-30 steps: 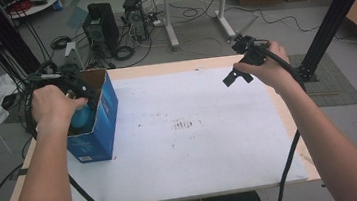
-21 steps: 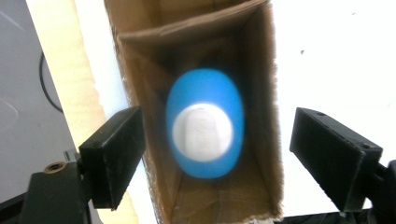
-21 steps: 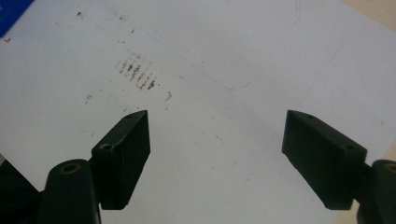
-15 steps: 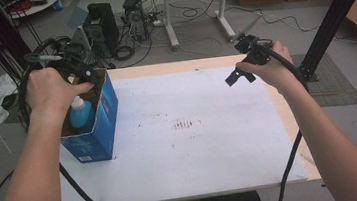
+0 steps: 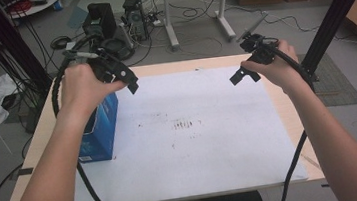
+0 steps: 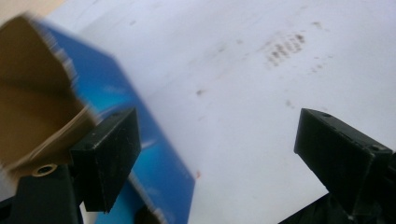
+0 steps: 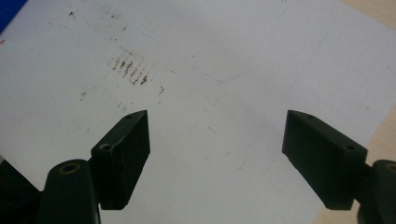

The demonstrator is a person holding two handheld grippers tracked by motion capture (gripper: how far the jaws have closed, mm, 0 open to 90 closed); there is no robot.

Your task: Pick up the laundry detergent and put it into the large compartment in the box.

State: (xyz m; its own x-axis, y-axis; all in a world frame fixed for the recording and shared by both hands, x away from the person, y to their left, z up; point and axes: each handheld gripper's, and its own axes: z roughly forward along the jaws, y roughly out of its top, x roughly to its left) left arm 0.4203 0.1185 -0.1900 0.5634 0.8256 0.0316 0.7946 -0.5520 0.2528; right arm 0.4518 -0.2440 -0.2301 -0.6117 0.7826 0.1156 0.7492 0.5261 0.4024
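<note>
While the white sheet covers most of the surface, the blue box stands upright at its left edge, open at the top, with a brown flap that shows blurred in the left gripper view. The left tool hangs above the box's inner corner; its jaws have just been opening and now stand released, wide apart, nothing between them. The right tool hovers well apart over the far right of the sheet, also released and empty, faint brown smudges below it. Judging by this, the step in hand is the pull-away after a drop into the box, though the arm hides the box's inside, so what lies there I cannot tell. The next move probably calls for carrying the left tool clear of the flap without catching it, then seeking another thing to pick.
</note>
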